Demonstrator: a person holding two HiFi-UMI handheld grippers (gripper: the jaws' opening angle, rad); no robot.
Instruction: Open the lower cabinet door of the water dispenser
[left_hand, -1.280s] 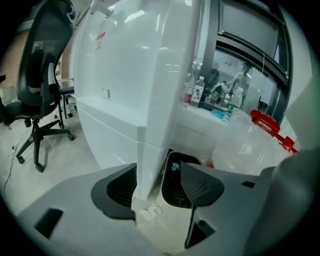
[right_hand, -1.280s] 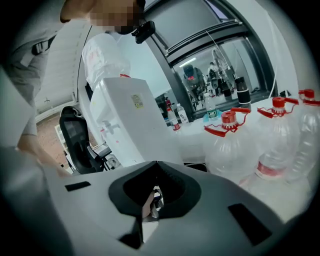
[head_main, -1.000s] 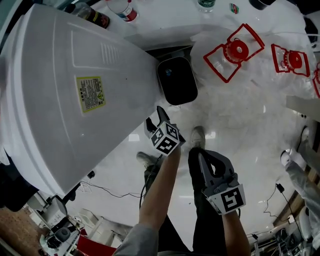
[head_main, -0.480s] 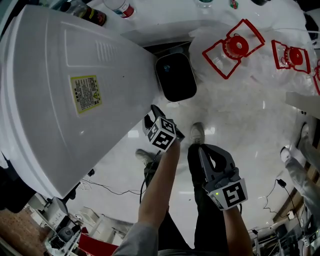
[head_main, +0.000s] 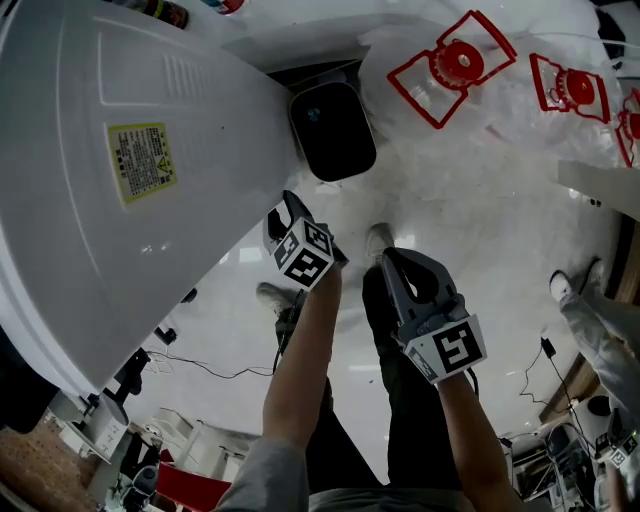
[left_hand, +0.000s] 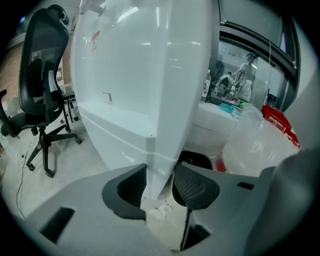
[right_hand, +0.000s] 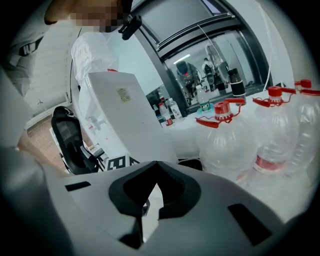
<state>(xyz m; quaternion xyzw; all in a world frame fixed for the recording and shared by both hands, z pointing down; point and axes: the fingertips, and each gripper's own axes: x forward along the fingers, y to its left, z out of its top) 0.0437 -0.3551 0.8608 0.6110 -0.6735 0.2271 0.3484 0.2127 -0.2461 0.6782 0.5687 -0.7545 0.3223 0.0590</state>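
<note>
The white water dispenser (head_main: 120, 150) fills the left of the head view. My left gripper (head_main: 282, 207) is at its lower front corner. In the left gripper view the dark pads (left_hand: 192, 187) sit on either side of the white door edge (left_hand: 160, 170) and press on it. The left gripper (left_hand: 160, 186) has just been closing its jaws, with that edge between them. My right gripper (head_main: 392, 260) hangs over the floor to the right, apart from the dispenser. In its own view the right gripper (right_hand: 152, 167) is shut, tips together, holding nothing, with the dispenser (right_hand: 125, 110) beyond.
A black bin (head_main: 332, 130) stands on the floor just past the dispenser's corner. Several large water bottles with red caps (head_main: 450, 65) crowd the far right. An office chair (left_hand: 42, 90) stands left of the dispenser. A cable (head_main: 215, 372) lies on the floor near my feet.
The whole scene has slid up and left in the head view. My left gripper stays at the dispenser's corner. My right gripper has crept a little forward over the floor.
</note>
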